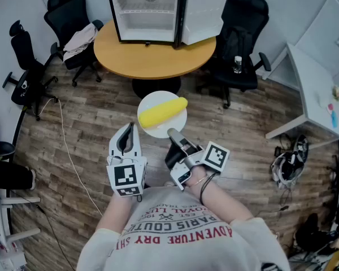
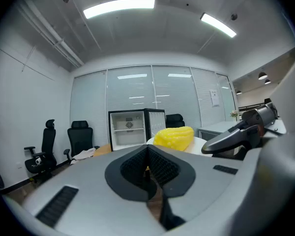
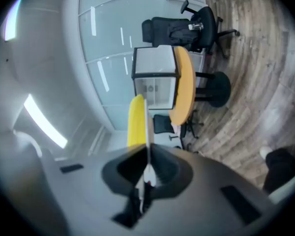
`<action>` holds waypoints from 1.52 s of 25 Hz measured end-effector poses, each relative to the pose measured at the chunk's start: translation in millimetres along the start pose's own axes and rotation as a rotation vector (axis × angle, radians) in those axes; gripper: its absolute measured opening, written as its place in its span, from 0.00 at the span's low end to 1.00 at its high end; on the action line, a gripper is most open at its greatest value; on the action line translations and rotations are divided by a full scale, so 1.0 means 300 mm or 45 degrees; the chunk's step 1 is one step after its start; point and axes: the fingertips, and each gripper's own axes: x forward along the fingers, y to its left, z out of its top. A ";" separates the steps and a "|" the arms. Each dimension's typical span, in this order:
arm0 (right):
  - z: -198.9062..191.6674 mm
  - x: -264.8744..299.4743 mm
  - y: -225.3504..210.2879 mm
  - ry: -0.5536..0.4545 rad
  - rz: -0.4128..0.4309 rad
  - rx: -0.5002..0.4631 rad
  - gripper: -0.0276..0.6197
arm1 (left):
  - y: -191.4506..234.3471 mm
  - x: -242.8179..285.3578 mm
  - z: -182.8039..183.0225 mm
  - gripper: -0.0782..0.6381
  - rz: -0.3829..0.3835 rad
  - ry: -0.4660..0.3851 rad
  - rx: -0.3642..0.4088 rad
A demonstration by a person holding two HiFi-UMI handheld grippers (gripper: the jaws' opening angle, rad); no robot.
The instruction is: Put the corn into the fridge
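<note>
Right tongs [image 1: 172, 133] clamp the rim of a round white plate [image 1: 156, 131] carrying a yellow corn cob [image 1: 162, 111], centre frame. Left tongs [image 1: 127, 133], just beside them, are closed and empty.

A round wooden table [image 1: 155, 52] is set on plank flooring [image 1: 90, 129]; black office chairs [image 1: 68, 16] are ranged around it, and a white desk [image 1: 311, 89] is placed to its right.

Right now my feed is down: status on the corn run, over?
Holding: right gripper shut on plate rim; left gripper shut, empty. Load: corn on plate, outside fridge. Ahead: fridge on table, door open.
</note>
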 end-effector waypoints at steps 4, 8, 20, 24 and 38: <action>0.002 0.000 -0.001 -0.004 -0.001 0.004 0.10 | 0.005 0.000 0.000 0.14 0.004 -0.002 -0.007; 0.002 0.000 -0.005 -0.001 0.000 0.004 0.10 | 0.002 -0.001 -0.004 0.14 0.002 -0.004 -0.010; 0.006 0.001 -0.001 0.012 0.009 0.000 0.10 | -0.009 0.004 -0.015 0.14 -0.002 0.000 -0.012; 0.013 0.014 -0.017 0.013 0.001 -0.005 0.10 | -0.004 0.019 -0.027 0.14 -0.013 -0.009 -0.017; 0.167 0.529 0.002 -0.086 -0.034 0.002 0.10 | 0.345 0.476 0.008 0.14 -0.110 -0.012 -0.028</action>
